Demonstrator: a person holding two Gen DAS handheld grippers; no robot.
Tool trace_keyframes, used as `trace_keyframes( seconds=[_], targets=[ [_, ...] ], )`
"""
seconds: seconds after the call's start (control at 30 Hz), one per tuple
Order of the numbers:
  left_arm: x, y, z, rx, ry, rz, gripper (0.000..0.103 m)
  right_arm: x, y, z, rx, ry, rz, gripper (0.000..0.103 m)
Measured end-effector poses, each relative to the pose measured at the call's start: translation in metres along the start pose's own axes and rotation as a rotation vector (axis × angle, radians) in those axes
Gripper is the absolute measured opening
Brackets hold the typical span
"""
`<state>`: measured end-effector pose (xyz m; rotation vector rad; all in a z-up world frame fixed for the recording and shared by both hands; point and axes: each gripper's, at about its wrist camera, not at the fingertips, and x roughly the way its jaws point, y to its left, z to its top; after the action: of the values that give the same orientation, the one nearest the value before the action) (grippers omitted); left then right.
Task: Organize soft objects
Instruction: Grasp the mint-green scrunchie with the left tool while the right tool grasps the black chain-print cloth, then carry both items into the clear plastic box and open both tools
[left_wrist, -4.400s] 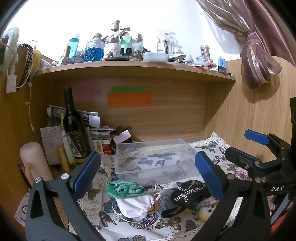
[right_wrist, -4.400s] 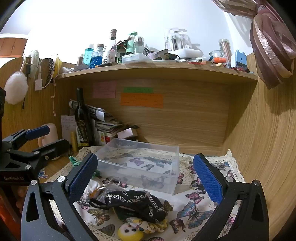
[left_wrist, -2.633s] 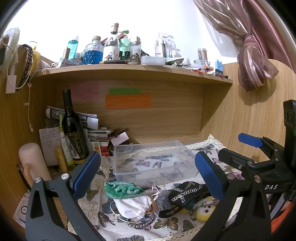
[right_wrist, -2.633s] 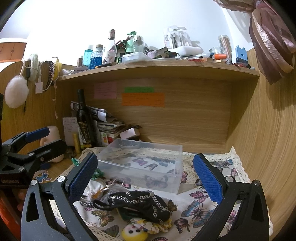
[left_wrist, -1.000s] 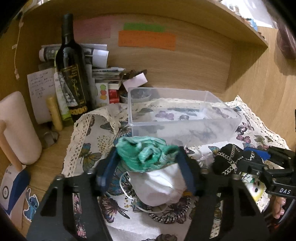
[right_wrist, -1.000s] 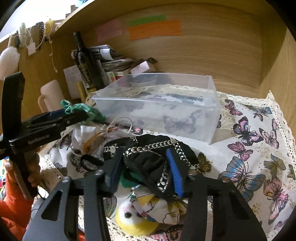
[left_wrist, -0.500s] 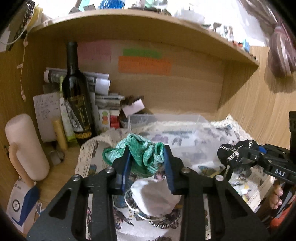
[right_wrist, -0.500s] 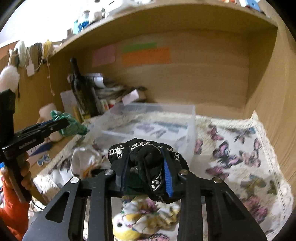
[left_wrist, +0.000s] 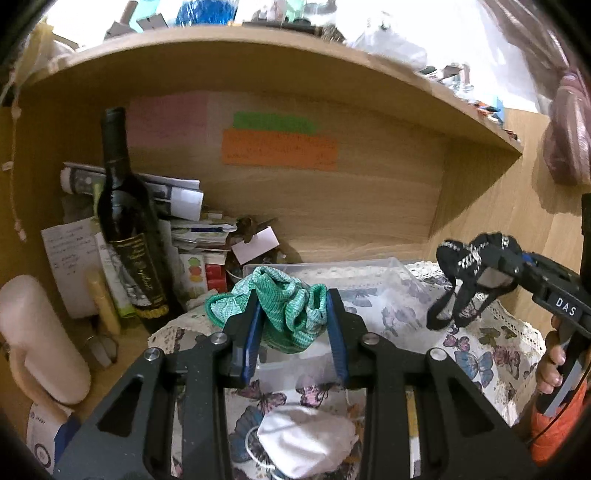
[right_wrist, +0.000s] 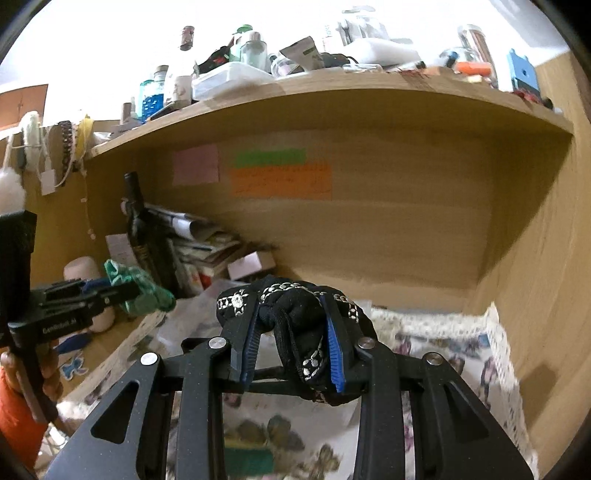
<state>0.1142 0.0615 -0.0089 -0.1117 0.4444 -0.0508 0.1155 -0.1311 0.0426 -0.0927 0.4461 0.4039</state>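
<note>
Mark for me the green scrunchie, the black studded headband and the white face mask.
green scrunchie (left_wrist: 286, 306), left wrist view, bunched fabric between the fingers.
black studded headband (right_wrist: 299, 314), right wrist view, black middle fold.
white face mask (left_wrist: 306, 443), left wrist view, centre of the cloth.

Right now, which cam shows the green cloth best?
Left wrist: the green cloth sits centered and sharp, pinched in the left gripper, in front of the plastic box. Right wrist shows it only small, at the left edge.
</note>
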Motion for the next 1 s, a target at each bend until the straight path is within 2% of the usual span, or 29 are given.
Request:
trace_keyframes(
  seconds=[0.1,0.37,0.57,0.73,0.8,0.83,0.9,0.97,1.0],
  targets=[
    [0.019,0.000,0.003,0.001,0.036,0.019,0.033,0.019,-0.002,0.006,-0.003,0.025,-0.002,0.029],
    [0.067,-0.014,-0.004,0.064,0.145,0.029,0.033,0.086,-0.011,-0.009,0.014,0.192,-0.020,0.029],
    [0.096,-0.026,-0.010,0.109,0.210,0.018,0.033,0.116,-0.014,-0.028,0.001,0.292,-0.036,0.029],
    [0.117,-0.027,-0.018,0.109,0.275,-0.003,0.033,0.130,-0.015,-0.036,-0.003,0.355,-0.031,0.031],
    [0.124,-0.028,-0.022,0.108,0.301,-0.011,0.036,0.133,-0.015,-0.037,-0.001,0.373,-0.022,0.034],
    [0.127,-0.029,-0.023,0.106,0.311,-0.011,0.041,0.133,-0.016,-0.038,-0.002,0.372,-0.023,0.035],
    [0.129,-0.029,-0.025,0.097,0.320,-0.015,0.050,0.132,-0.014,-0.036,-0.004,0.362,-0.029,0.044],
    [0.125,-0.029,-0.026,0.092,0.314,-0.009,0.063,0.126,-0.014,-0.033,-0.009,0.339,-0.035,0.048],
    [0.123,-0.030,-0.025,0.090,0.304,-0.006,0.064,0.125,-0.014,-0.032,-0.010,0.331,-0.036,0.049]
  ],
)
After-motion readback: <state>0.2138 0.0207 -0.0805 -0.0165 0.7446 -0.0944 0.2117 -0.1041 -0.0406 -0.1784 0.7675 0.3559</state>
